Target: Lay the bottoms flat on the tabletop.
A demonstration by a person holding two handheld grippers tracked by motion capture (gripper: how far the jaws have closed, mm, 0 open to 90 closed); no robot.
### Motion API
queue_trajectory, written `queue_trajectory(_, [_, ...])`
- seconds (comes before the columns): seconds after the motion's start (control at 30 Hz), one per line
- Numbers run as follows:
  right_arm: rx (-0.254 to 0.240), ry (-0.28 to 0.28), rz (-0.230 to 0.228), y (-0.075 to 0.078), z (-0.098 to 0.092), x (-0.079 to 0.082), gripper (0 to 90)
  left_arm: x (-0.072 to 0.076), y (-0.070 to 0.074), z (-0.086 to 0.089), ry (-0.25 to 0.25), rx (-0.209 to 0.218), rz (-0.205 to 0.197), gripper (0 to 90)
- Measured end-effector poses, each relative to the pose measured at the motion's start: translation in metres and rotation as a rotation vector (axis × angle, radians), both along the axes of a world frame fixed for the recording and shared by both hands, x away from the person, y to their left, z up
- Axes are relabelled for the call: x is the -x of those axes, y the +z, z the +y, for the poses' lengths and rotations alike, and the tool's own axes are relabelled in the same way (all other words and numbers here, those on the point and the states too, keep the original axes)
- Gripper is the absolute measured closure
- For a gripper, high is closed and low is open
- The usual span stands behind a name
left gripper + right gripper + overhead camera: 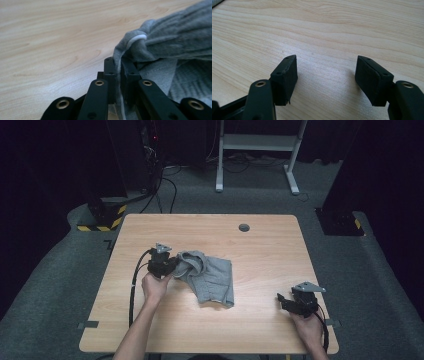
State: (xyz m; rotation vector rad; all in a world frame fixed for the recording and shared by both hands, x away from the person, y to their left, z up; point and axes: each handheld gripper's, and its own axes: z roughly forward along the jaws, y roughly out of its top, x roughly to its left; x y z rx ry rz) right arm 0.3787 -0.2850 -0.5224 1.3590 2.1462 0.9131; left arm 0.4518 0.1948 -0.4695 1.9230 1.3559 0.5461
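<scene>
A grey garment [212,277], crumpled and partly folded, lies in the middle of the wooden table [260,250]. My left gripper [172,265] is at its left edge, shut on the grey cloth. In the left gripper view the black jaws pinch a fold of the grey garment [160,50] with a white cord [135,40] in its hem, at my left gripper [119,65]. My right gripper [281,299] rests near the table's front right, apart from the cloth. In the right gripper view my right gripper [326,67] stands open over bare wood.
A round cable hole [244,227] sits near the table's far edge. Beyond the table stand a white frame [257,142] and dark equipment with a yellow-black striped base [102,217] on grey carpet. Black cables trail from both grippers.
</scene>
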Motion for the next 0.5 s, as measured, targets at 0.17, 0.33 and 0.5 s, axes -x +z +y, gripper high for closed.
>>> queue_trajectory(0.17, [0.0,-0.001,0.001,0.0,0.0,0.0,34.1,0.004,-0.003,0.004,0.005,0.008,0.007,74.1])
queue_trajectory(0.33, [-0.001,-0.002,0.002,0.0,0.0,0.0,34.1,0.013,0.002,0.006,-0.002,0.016,-0.003,58.9])
queue_trajectory(0.5, [-0.002,0.003,0.002,0.0,0.0,0.0,35.3,0.028,0.009,0.012,-0.008,0.021,-0.021,49.4])
